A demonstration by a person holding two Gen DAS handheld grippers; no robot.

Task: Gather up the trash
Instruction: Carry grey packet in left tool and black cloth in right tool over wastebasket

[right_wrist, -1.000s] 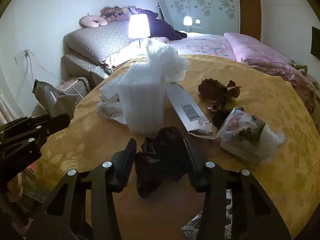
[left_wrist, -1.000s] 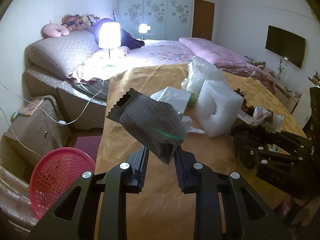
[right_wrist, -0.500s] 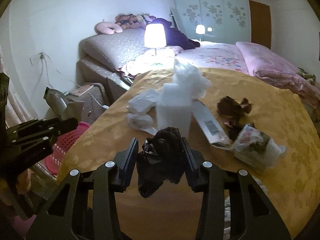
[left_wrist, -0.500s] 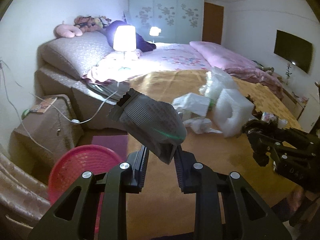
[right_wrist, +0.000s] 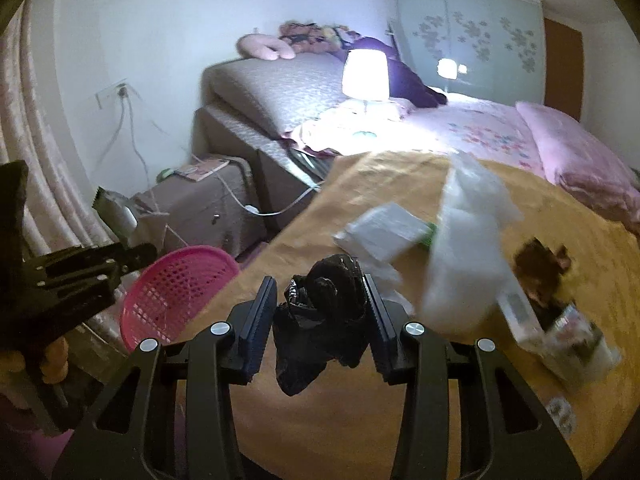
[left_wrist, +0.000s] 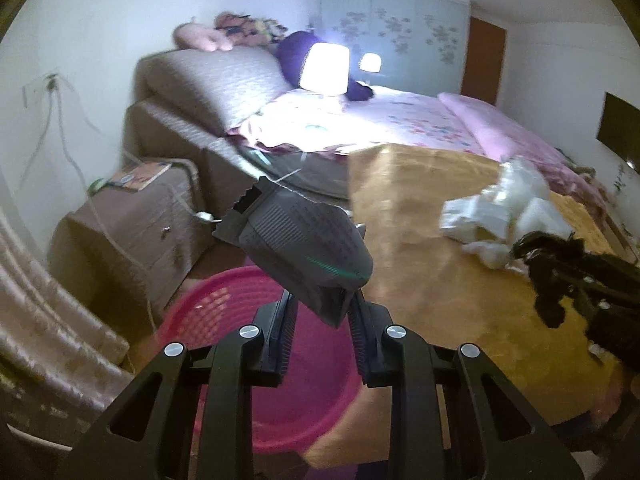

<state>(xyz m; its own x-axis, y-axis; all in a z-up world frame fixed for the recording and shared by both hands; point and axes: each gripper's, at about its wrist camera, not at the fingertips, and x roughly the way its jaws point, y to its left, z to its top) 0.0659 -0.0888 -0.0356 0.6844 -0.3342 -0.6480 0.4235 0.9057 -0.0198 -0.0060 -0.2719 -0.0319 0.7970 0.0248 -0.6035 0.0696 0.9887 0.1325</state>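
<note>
Both grippers are loaded, and this looks like the carry-to-bin step. The left gripper pinches a grey snack wrapper by its lower end, and the wrapper hangs right above the pink basket, which sits on the floor just off the near-left edge of the gold-covered table. The right gripper has its fingers pressed onto a crumpled black plastic bag, and that one is over the table's edge, to the right of the basket and not yet above it. Judging from this, the left side's next move calls only for spreading its fingers so the wrapper falls inside the rim; the right one needs to swing leftward past the table edge before letting go. Plenty remains to collect: farther from the basket, across the table, lie a white foam block, a white paper packet, a dark dried clump and a printed wrapper at the far right. Behind the basket stands a brown nightstand with a white cable draped across it, and beyond that the bed with a lit lamp. The likely snag is crowding: the left gripper already sits over the basket, so the right one must come in beside it without knocking it.
</note>
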